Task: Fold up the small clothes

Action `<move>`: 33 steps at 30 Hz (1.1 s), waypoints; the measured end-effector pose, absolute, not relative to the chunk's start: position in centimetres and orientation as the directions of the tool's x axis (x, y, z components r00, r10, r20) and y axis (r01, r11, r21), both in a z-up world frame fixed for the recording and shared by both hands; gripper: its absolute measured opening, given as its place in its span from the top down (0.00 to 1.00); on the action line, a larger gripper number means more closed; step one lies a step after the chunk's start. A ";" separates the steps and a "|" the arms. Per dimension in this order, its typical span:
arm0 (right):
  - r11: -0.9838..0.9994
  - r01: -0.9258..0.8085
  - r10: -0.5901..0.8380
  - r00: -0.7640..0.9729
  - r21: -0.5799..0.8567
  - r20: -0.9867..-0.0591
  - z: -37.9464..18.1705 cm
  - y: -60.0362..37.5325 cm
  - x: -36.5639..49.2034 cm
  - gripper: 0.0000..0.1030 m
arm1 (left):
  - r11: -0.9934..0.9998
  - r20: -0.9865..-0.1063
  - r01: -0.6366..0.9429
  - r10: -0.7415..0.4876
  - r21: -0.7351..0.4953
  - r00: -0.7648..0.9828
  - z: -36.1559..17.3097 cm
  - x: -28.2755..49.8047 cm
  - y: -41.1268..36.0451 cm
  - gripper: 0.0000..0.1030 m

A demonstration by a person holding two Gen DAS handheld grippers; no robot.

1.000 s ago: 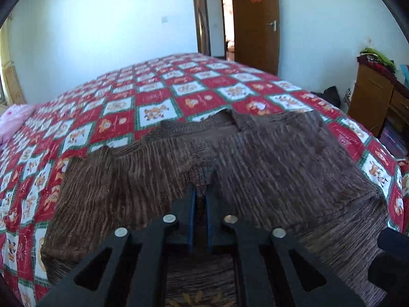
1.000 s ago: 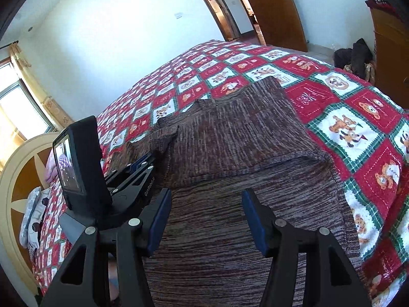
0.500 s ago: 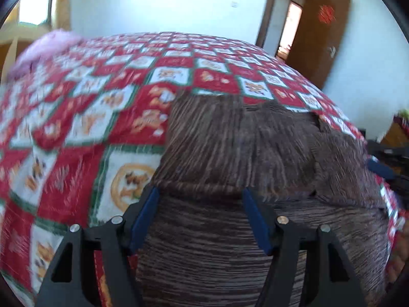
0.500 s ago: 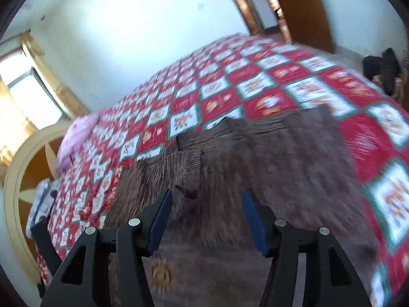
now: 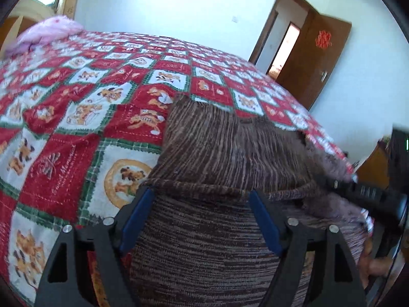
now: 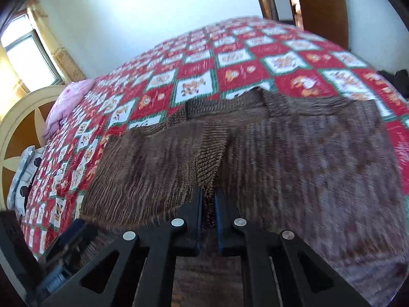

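A brown striped knit sweater lies on the red patchwork bedspread, its sleeves folded in over the body. My left gripper is open, its blue pads straddling the sweater's left fold without holding it. In the right wrist view the sweater fills the centre. My right gripper is shut on the cuff of the folded sleeve near the sweater's middle. The right gripper's body shows at the right edge of the left wrist view.
A pink pillow and a round wooden headboard are at the bed's far left. A brown door stands open past the bed. The bed's edge drops off at the right.
My left gripper let go of the sleeve cuff, opened and swung to the sweater's left fold. My right gripper, open before, moved to the middle and shut on the cuff.
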State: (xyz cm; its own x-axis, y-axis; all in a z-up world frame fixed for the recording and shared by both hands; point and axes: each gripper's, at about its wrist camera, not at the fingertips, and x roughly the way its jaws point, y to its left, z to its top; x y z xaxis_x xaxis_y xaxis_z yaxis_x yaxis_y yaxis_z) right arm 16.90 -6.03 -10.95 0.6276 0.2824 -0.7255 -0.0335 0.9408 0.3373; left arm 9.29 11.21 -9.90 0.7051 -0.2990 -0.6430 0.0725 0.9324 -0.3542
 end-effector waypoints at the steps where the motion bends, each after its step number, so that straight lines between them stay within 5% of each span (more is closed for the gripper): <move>1: 0.946 -0.028 0.267 0.632 0.323 -0.727 -11.0 -6.1 16.4 0.92 | 0.919 -0.632 0.068 -0.319 -0.388 0.707 -10.0 9.3 11.6 0.21; 7: 0.945 0.031 0.240 0.616 0.327 -0.750 -12.0 -8.1 15.5 0.92 | 0.868 -0.589 0.045 -0.373 -0.494 0.717 -10.2 9.1 12.9 0.21; 13: 0.922 -0.067 0.324 0.674 0.382 -0.663 -8.8 -6.8 15.4 0.92 | 0.908 -0.617 0.049 -0.322 -0.417 0.718 -10.2 9.3 11.7 0.21; 24: 0.943 -0.113 0.330 0.461 0.315 -0.824 -12.5 -2.8 12.8 0.91 | 0.918 -0.635 0.078 -0.329 -0.389 0.699 -10.3 9.7 11.2 0.12; 29: 0.926 -0.080 0.353 0.525 0.369 -0.774 -9.3 -6.2 6.7 0.91 | 0.955 -0.705 0.121 -0.283 -0.272 0.650 -9.7 8.6 10.1 0.12; 31: 0.924 -0.072 0.341 0.600 0.375 -0.724 -7.1 -8.0 3.4 0.84 | 0.972 -0.734 0.138 -0.234 -0.190 0.638 -8.8 6.7 10.0 0.12; 33: 0.931 -0.063 0.306 0.671 0.359 -0.675 -5.4 -9.4 0.0 0.50 | 0.972 -0.729 0.170 -0.234 -0.162 0.643 -7.6 3.6 11.9 0.12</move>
State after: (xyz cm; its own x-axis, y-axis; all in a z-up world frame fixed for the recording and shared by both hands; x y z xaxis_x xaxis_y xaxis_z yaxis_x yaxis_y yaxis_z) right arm 0.04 -9.36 -5.42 0.6711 0.3060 -0.6753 -0.0634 0.9312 0.3589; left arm 3.58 11.93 -7.56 0.6435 -0.2339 -0.7289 0.1697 0.9721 -0.1621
